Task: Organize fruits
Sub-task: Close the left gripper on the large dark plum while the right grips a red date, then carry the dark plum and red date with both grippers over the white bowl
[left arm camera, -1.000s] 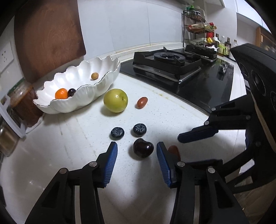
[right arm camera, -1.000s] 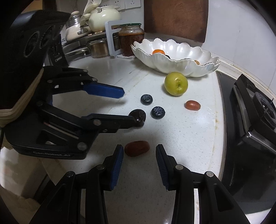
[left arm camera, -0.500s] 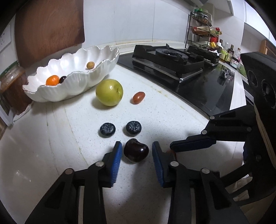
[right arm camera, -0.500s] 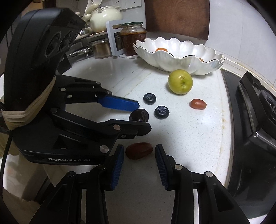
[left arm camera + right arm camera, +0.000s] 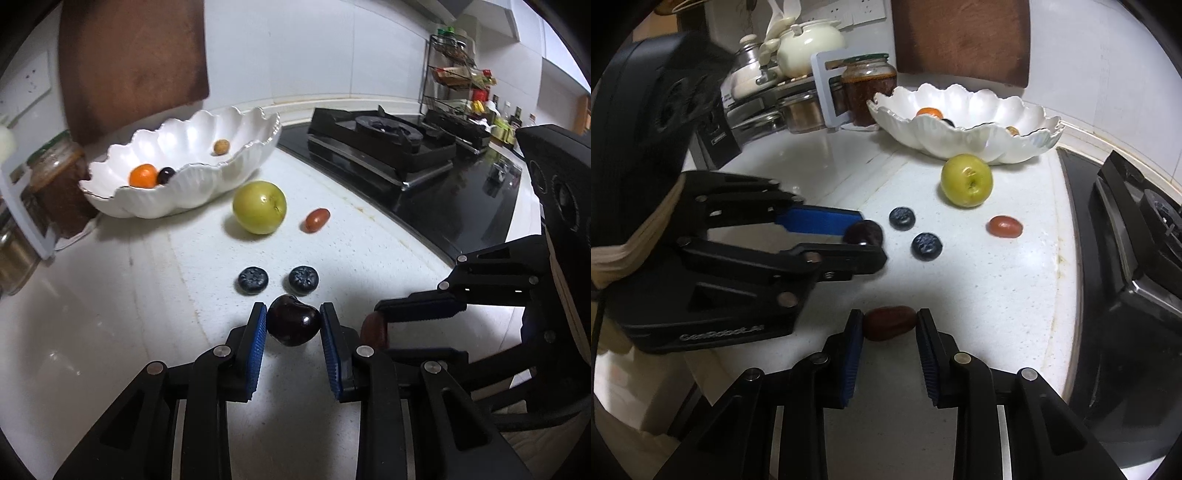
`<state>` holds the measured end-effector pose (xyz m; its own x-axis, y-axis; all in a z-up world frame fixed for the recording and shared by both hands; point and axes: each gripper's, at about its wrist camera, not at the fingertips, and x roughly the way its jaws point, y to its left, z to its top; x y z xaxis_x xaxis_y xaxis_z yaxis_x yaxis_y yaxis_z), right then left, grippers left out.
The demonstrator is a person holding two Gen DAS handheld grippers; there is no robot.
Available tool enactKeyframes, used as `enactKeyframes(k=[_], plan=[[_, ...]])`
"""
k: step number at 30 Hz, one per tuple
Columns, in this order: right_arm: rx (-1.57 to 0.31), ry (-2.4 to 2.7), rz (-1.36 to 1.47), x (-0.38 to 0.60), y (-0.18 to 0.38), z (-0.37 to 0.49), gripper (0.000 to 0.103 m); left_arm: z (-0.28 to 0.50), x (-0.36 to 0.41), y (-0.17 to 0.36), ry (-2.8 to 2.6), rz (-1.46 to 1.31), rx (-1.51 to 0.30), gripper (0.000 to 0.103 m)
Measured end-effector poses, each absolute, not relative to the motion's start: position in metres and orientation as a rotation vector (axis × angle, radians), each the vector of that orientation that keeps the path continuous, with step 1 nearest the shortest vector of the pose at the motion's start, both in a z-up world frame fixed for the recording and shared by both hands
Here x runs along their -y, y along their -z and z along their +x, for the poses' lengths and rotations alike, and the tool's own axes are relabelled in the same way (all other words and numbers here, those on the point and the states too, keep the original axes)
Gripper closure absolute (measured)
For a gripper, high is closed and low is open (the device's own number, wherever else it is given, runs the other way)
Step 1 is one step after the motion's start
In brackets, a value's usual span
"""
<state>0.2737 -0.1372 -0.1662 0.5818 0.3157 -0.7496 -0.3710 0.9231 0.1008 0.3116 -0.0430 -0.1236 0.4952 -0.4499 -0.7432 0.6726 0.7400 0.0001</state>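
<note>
A dark cherry (image 5: 293, 328) lies on the white counter between the blue pads of my left gripper (image 5: 293, 317); the jaws are closing and both pads touch it. My right gripper (image 5: 889, 325) is shut on a brown-red date (image 5: 890, 326) just to the right. Beyond them lie two blueberries (image 5: 252, 280) (image 5: 303, 279), a green round fruit (image 5: 259, 206) and a small red fruit (image 5: 317, 220). The white scalloped bowl (image 5: 192, 192) at the back holds an orange fruit (image 5: 143, 175), a dark berry and a tan one.
A black gas stove (image 5: 384, 144) fills the right side of the counter. A jar (image 5: 59, 184) and tins stand left of the bowl. A brown board (image 5: 133, 59) leans on the wall. A wire rack (image 5: 458, 81) stands far right.
Both grippers have narrowed from clearly open: the left one onto the cherry, the right one onto the date. The left gripper also moved slightly forward around the cherry.
</note>
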Motion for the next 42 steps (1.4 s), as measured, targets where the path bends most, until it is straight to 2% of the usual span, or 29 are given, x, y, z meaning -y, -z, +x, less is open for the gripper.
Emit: enactKeyframes(k=[42], plan=[[-0.500,-0.270,-0.008,0.185,0.048,0.306,0.073,0.317,0.035,0.015,0.333,0.036,-0.548,0.074]])
